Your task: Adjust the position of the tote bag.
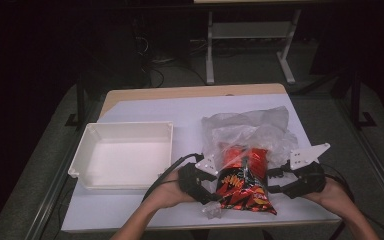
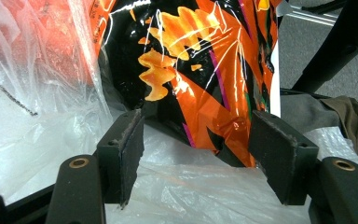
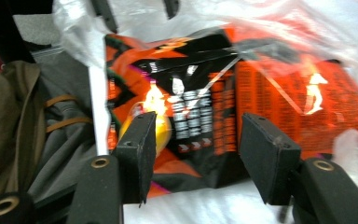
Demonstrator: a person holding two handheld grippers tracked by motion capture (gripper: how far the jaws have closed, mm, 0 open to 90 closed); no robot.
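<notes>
The orange-and-black snack bag (image 1: 243, 181), at the near edge of the table, is judged only partly drawn from the clear plastic bag (image 1: 250, 131), flanked by the left gripper (image 1: 206, 186) and right gripper (image 1: 276, 181), both spread open and gripping nothing, while the white tray (image 1: 94, 132) at left is unfilled.

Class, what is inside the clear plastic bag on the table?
The upper half of an orange-and-black snack packet sits inside the clear plastic bag. Crumpled film hides whatever lies deeper in.
</notes>
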